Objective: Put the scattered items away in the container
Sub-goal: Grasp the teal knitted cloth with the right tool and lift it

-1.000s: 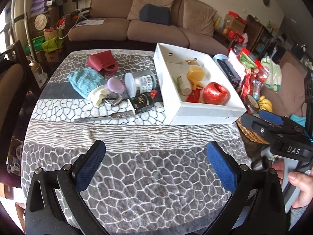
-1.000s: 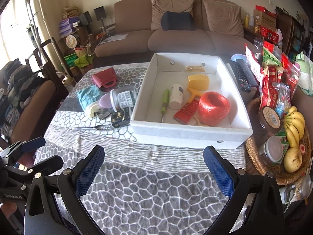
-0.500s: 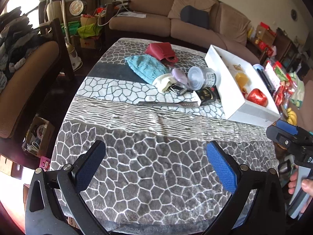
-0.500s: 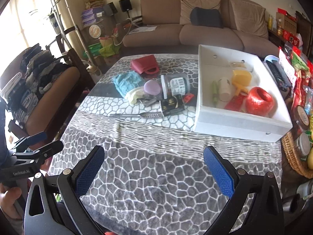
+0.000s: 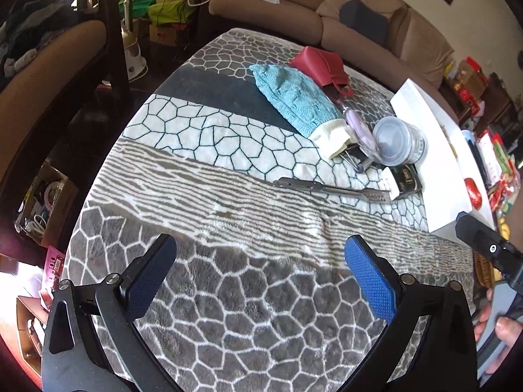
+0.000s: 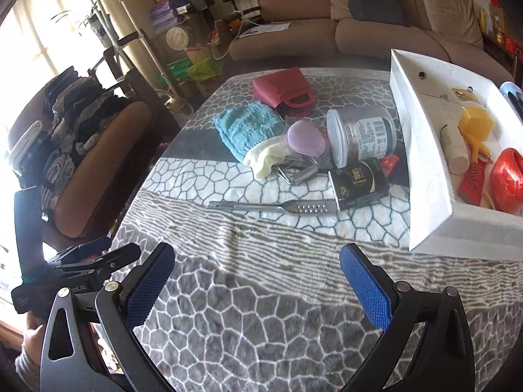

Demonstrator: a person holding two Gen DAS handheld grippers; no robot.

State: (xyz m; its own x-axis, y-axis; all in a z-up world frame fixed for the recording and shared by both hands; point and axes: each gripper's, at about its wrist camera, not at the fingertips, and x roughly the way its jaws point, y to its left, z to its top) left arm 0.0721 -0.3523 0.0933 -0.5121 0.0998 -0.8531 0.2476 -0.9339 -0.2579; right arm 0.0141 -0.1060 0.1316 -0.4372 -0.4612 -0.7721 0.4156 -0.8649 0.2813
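- My left tool [image 5: 260, 271] and my right tool [image 6: 256, 277] both stand released — pads wide apart, nothing between them, each hovering over the bare near part of the bench [image 6: 261, 310].
- The scattered items lie in one tight cluster mid-bench, just beside the white box [image 6: 425, 176]: metal tongs [image 6: 271, 208] nearest me, a black tin [image 6: 359, 181], a clear jar [image 6: 359, 138] on its side, a teal knit cloth [image 6: 248, 127] and a red pouch [image 6: 281, 89].
- Risk: the jar lies on its side and will probably roll if a pad nudges it; cause — crowding, since it touches its neighbours.
- Risk: the tongs lie flat on plush fabric, so a shallow pinch may snag the cover or slip off the thin handle.
- Risk: both tools converging on one cluster could collide.
- The right view shows the box interior — red twine ball [image 6: 506, 181], yellow piece, a tube. The left view shows mostly the box's outer wall [image 5: 431, 150], but reveals my hand [image 5: 500, 333] on the right tool's grip.
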